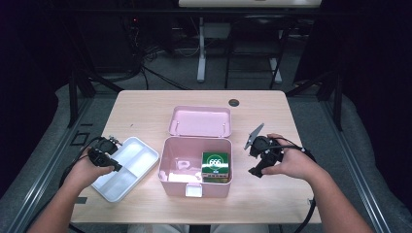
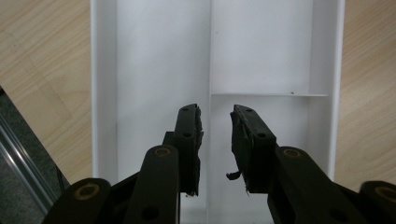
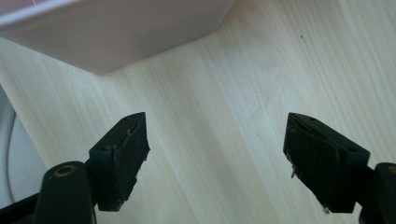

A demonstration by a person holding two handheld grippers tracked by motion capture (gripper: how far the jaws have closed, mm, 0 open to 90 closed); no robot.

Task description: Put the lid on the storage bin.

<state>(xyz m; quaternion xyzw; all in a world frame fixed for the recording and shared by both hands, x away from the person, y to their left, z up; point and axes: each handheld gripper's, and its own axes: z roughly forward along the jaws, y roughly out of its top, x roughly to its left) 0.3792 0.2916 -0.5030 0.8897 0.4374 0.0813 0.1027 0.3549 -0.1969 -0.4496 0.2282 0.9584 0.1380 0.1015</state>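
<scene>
L gripper [image 1: 115, 166] is sitting at approx 8 o'clock on the wooden table [image 1: 145, 104], held in the person's left hand [image 1: 85, 170], tips hanging over the white divided tray [image 1: 141, 155]; in the left gripper view [image 2: 215, 128] its jaws are standing partly spread w/ a narrow gap, straddling the tray's long centre divider [image 2: 209, 56]; pads aren't pressing on it, nothing pinched; a cross divider [image 2: 268, 95] is running off toward 3 o'clock from the centre one, just ahead of the tips; tray compartments are looking bare.

R gripper [image 1: 256, 171] is sitting at approx 4 o'clock on the table, in the right hand [image 1: 291, 165], grey three-cornered plate [image 1: 254, 135] pointing up toward 12; in the right gripper view [image 3: 217, 140] jaws are standing wide spread over bare wood, gripping nothing; pink box wall is showing at 11 o'clock of that view, apart from the tips.

Pink storage box [image 1: 167, 160] is standing open at table centre btwn the two grippers, its lid [image 1: 200, 121] lying back toward 12 o'clock; inside, a green "666" carton [image 1: 215, 166] is sitting upright in the 3 o'clock half; a pale pink item [image 1: 182, 165] is lying in the 9 o'clock half, too blurred to ID; the tray is lying just beside the box at its 9 o'clock, angled; whether touching, can't tell.
</scene>
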